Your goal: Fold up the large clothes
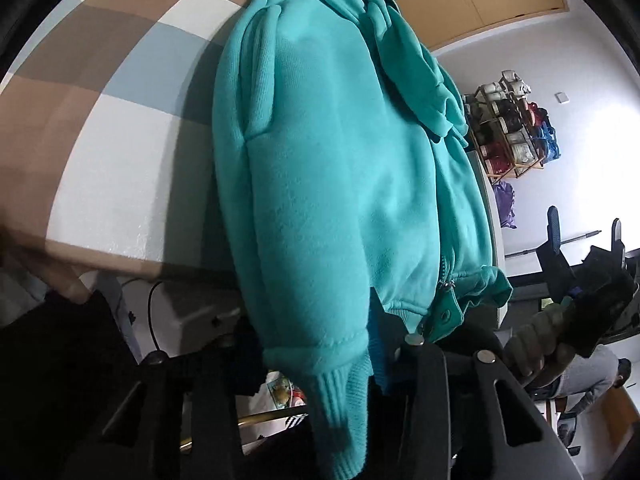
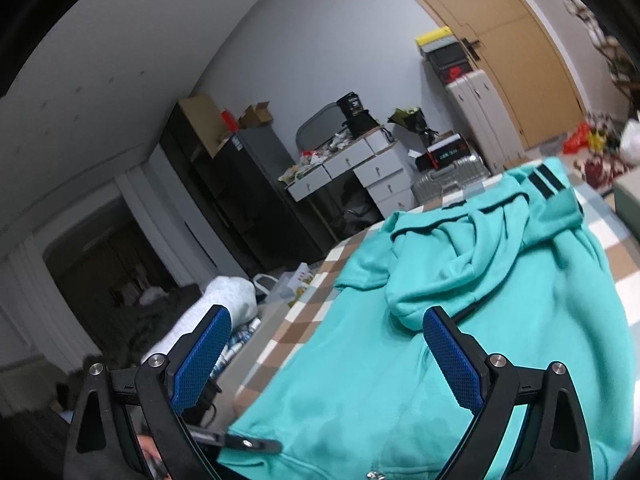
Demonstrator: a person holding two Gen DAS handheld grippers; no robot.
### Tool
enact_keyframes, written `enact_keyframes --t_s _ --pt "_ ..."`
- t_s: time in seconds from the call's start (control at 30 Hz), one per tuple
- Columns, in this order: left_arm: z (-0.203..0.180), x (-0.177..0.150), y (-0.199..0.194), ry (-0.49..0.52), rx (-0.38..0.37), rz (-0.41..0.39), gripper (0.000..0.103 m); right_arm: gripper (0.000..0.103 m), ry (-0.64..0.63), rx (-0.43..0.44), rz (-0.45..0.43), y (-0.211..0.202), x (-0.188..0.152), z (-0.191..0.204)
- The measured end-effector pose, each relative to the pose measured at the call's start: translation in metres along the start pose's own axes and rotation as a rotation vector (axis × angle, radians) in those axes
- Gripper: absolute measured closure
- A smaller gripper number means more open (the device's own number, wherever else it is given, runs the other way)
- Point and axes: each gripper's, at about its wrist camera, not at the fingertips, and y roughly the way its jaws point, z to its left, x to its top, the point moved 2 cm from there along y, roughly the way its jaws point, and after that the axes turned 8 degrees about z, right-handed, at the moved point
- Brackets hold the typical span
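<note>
A teal zip hoodie (image 1: pixel 340 180) lies on a bed with a brown, white and blue checked cover (image 1: pixel 120 140). One sleeve hangs off the near edge, and its ribbed cuff (image 1: pixel 344 412) drops between the fingers of my left gripper (image 1: pixel 316 332), which is shut on the sleeve. Only a strip of the blue pad (image 1: pixel 378 344) shows beside the cloth. In the right wrist view the hoodie (image 2: pixel 500 340) spreads under and ahead of my right gripper (image 2: pixel 327 314), with its hood (image 2: pixel 440 248) bunched on top. That gripper is open, and its blue pads (image 2: pixel 452 360) hold nothing.
The bed cover's edge (image 2: pixel 304 320) runs to the left of the hoodie. Beyond it are a white bundle (image 2: pixel 224 300), a cluttered drawer desk (image 2: pixel 360 164) and suitcases (image 2: pixel 476 120). A shelf rack (image 1: pixel 508 128) stands by the far wall. A person in grey (image 1: pixel 588 376) sits low right.
</note>
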Motion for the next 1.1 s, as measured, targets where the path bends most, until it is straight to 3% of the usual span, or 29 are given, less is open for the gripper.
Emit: enact_keyframes --t_s 0.07,0.13,0.2,0.33,0.43,0.47,0.53,0.67,0.73,0.83,0.93,0.97,1.1 --pt "-0.004 -0.004 -0.002 0.014 0.055 0.0 0.084 0.005 0.063 0.049 0.007 -0.004 0.002 -0.011" --pt "-0.006 -0.007 -0.01 0.055 0.096 -0.007 0.089 0.005 0.087 0.038 0.039 -0.01 0.004 -0.02" --pt "-0.016 -0.013 -0.02 0.13 0.17 -0.039 0.092 0.005 0.09 -0.01 0.051 -0.021 0.005 -0.028" --pt "-0.034 -0.024 -0.028 0.28 0.402 -0.082 0.093 0.005 0.108 -0.172 0.086 -0.062 0.009 -0.056" --pt "-0.044 -0.029 -0.01 0.362 0.573 -0.083 0.093 0.005 0.17 -0.285 0.159 -0.079 0.005 -0.079" --pt "-0.043 -0.028 -0.008 0.37 0.586 -0.089 0.093 0.006 0.204 -0.315 0.209 -0.083 -0.001 -0.09" --pt "-0.042 -0.027 -0.007 0.368 0.578 -0.093 0.093 0.006 0.238 -0.313 0.276 -0.085 -0.014 -0.102" --pt "-0.035 -0.023 -0.014 0.321 0.488 -0.079 0.092 0.013 0.269 -0.391 0.399 -0.078 -0.039 -0.116" --pt "-0.029 -0.022 -0.015 0.299 0.455 -0.069 0.092 0.028 0.271 -0.367 0.452 -0.07 -0.045 -0.113" --pt "-0.031 -0.021 -0.013 0.299 0.442 -0.068 0.091 0.026 0.146 -0.416 0.529 -0.055 -0.046 -0.092" --pt "-0.031 -0.024 -0.014 0.297 0.429 -0.074 0.091 0.029 0.016 -0.525 0.587 -0.039 -0.049 -0.078" --pt "-0.03 -0.025 -0.016 0.295 0.422 -0.075 0.091 0.031 -0.027 -0.565 0.646 -0.03 -0.055 -0.075" --pt "-0.026 -0.026 -0.018 0.283 0.394 -0.076 0.091 0.084 -0.142 -0.668 0.74 -0.031 -0.074 -0.075"
